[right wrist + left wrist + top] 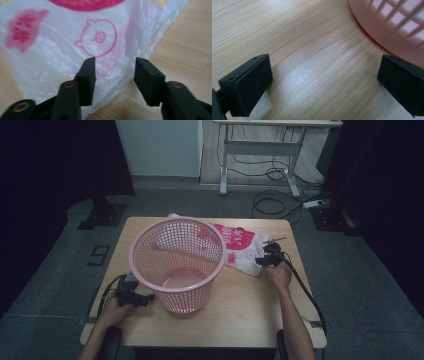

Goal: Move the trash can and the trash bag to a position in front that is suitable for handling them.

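Left gripper point(146, 298) is sitting on the wooden table point(250, 310) just beside the foot of the pink plastic laundry-style basket point(176, 265), jaws spread wide with nothing but bare wood grain between them in the left gripper view. Likely reason: it is waiting close to the basket wall to steady it once something needs to go over the rim. Basket is standing upright, mouth open, at the left-centre of the table, and appears empty.

Behind and to the right of the basket, a white plastic bag point(240, 245) with pink print is lying flat, part of it tucked behind the basket's rim. In the right gripper view a pig-face drawing point(98, 37) is showing on the film.

Right gripper point(261, 261) is reaching in at the bag's near right edge. Its jaws are standing half apart, straddling a loose fold of the film; pads are not yet pinching it. Probable intent: taking the bag by its edge, where thin film gathers easily.
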`<action>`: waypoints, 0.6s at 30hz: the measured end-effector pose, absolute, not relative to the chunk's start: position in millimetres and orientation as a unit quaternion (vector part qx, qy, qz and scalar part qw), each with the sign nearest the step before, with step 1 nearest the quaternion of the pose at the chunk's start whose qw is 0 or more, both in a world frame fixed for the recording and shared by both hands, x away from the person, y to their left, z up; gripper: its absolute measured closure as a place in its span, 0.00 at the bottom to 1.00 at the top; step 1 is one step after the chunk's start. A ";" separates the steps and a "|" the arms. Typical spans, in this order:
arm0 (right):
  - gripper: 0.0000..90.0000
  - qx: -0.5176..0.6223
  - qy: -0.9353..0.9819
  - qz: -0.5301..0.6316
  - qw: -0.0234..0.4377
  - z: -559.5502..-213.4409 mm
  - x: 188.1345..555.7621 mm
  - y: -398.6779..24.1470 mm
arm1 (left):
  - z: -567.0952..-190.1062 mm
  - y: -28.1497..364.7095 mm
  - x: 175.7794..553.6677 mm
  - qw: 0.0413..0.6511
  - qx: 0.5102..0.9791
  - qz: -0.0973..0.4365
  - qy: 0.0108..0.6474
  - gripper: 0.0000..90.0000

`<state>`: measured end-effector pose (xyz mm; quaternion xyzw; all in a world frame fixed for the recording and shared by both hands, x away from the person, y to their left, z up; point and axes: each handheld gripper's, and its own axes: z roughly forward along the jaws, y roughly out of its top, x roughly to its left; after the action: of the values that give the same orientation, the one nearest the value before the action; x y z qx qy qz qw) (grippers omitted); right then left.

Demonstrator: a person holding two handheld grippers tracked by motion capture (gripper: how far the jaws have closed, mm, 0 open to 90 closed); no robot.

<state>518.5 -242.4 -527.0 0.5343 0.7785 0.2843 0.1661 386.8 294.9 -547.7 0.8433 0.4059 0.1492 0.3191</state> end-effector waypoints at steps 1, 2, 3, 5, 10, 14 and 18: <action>0.62 0.537 0.780 0.277 0.164 -530.4 519.5 -242.8 | -547.8 294.7 386.7 0.319 0.843 0.150 0.406 0.00; 0.68 0.540 0.778 0.273 0.168 -532.9 518.9 -241.8 | -547.7 294.9 386.8 0.319 0.843 0.149 0.406 0.00; 0.76 0.536 0.779 0.275 0.174 -533.4 517.7 -241.0 | -547.7 294.9 386.8 0.320 0.843 0.149 0.406 0.00; 0.88 0.529 0.783 0.276 0.173 -533.1 515.6 -237.8 | -547.7 295.0 386.9 0.319 0.843 0.149 0.406 0.00; 0.96 0.494 0.807 0.267 0.183 -532.4 500.4 -226.4 | -547.7 294.9 386.8 0.319 0.843 0.149 0.406 0.00; 0.96 0.479 0.818 0.270 0.169 -531.7 474.3 -223.7 | -547.7 294.9 386.8 0.320 0.843 0.149 0.406 0.00; 0.96 0.460 0.831 0.273 0.153 -530.6 439.4 -222.7 | -547.7 294.9 386.8 0.319 0.844 0.149 0.405 0.00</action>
<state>439.4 -222.7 -530.6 0.4603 0.8310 0.2725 0.1528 386.8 294.9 -547.7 0.8436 0.4055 0.1485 0.3192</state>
